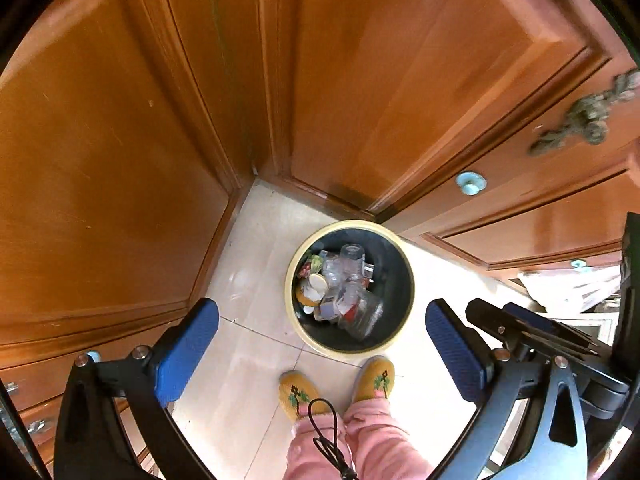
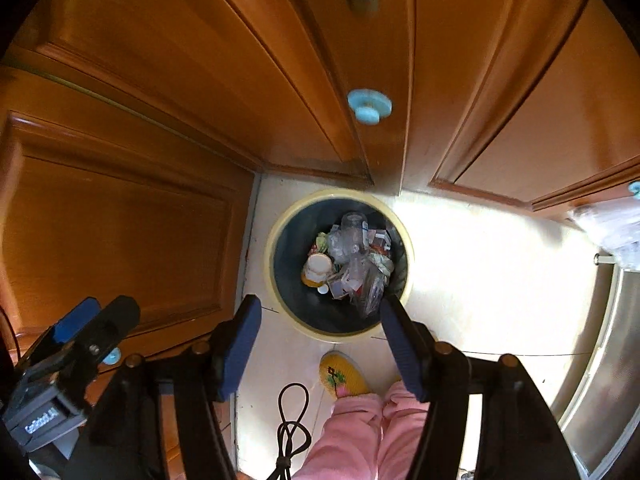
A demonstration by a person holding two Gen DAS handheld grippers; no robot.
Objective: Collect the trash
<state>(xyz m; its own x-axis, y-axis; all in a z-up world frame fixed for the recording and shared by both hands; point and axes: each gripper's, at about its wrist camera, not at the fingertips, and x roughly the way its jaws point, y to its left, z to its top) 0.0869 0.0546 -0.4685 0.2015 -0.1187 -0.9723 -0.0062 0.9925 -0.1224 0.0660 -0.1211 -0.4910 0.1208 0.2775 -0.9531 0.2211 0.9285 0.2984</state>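
Your left gripper [image 1: 322, 354] and right gripper [image 2: 320, 350] both hang spread and empty; the round cream-rimmed dark bin [image 1: 394, 344] of clear plastic trash [image 1: 348, 288] sits straight ahead between each pair of jaws.

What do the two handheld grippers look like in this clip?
Both are black-framed with flat blue textured pads: left gripper, right gripper. Silver bolts mark the finger joints. The left gripper's body carries small white lettering, seen from the right wrist. A looped black cable hangs below.
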